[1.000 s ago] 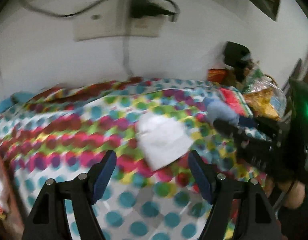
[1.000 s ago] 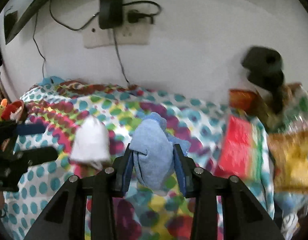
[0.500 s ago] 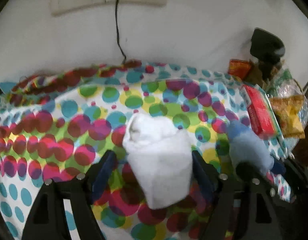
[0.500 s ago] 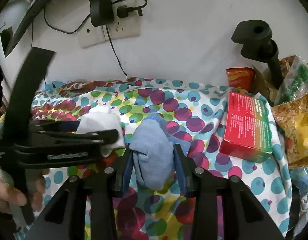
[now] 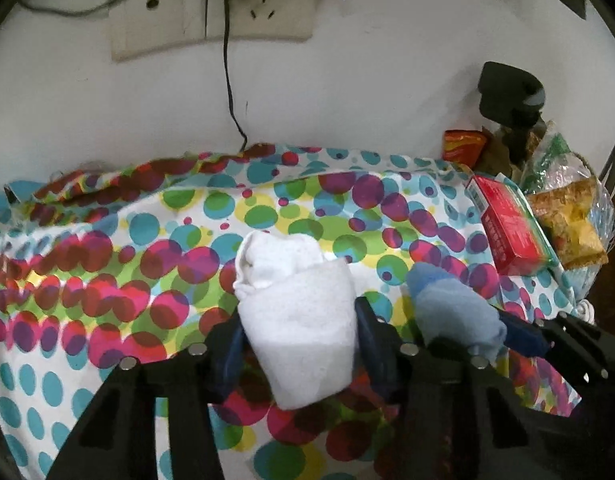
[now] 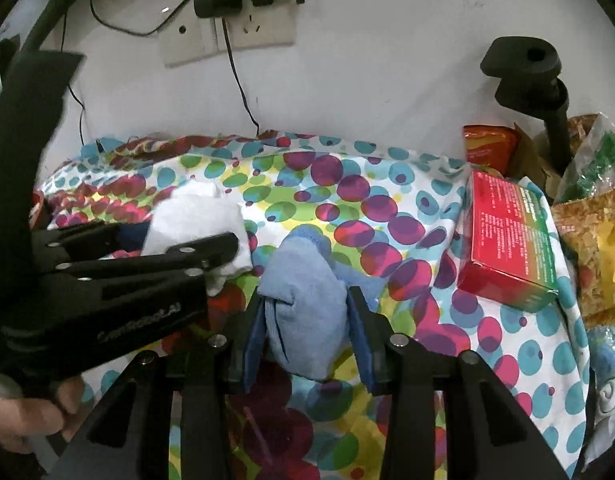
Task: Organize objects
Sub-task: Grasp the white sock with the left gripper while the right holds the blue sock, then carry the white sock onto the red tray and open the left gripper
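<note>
Socks are the job: the left gripper (image 5: 299, 340) is closing on a white sock (image 5: 299, 312) at lower centre, pads at its sides; it should squeeze mid-bundle before lifting. Lower right, the right gripper (image 6: 307, 332) holds a blue sock (image 6: 303, 300). No container visible; red box (image 6: 507, 240) shut at right.

The rumpled cotton cloth (image 5: 107, 264) is white, dotted in teal, magenta, purple, green and yellow. The rolled soft sock (image 5: 303, 320) is plain white; the bundled knitted sock (image 6: 305, 312) pale blue. The cardboard box (image 6: 507, 240) is red, green-edged, with white print.
</note>
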Motion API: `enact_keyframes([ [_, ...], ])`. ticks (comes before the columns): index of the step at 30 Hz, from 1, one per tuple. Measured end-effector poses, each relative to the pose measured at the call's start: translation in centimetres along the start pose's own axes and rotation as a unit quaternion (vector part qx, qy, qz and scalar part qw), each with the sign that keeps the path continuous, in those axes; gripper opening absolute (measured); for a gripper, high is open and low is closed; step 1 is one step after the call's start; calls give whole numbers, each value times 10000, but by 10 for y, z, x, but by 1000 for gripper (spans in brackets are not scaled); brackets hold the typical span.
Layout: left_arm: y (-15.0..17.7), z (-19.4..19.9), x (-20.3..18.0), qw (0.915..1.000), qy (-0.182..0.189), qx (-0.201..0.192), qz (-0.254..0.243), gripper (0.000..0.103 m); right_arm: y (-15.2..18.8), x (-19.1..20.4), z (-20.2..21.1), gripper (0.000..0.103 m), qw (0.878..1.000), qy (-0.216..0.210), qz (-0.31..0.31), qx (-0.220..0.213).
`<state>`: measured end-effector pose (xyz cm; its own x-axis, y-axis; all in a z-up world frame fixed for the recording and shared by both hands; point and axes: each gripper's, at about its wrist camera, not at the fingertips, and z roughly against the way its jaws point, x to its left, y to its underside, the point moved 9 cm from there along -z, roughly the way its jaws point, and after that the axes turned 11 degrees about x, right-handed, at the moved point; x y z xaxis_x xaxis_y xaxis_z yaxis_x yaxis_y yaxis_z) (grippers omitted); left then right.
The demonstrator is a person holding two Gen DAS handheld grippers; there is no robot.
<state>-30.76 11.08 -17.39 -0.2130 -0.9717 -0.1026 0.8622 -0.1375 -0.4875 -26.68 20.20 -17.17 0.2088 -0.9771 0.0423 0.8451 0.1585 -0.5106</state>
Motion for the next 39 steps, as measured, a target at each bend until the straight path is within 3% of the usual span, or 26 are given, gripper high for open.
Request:
enact_keyframes([
  [8,11,6,6,9996,6,-87,255,40,-1,0,-1,38,10000,45,19,34],
  [24,46,31,25,9994,-32,4,356,40,-2,2,-3,39,9997,219,108,63],
  [35,77,77,56,9984,-249,-84,496,40,-2,4,-4,41,9992,327,188,93],
  [39,90,110,81,9976,-516,-182,432,40,-2,4,-4,41,9992,335,193,95],
])
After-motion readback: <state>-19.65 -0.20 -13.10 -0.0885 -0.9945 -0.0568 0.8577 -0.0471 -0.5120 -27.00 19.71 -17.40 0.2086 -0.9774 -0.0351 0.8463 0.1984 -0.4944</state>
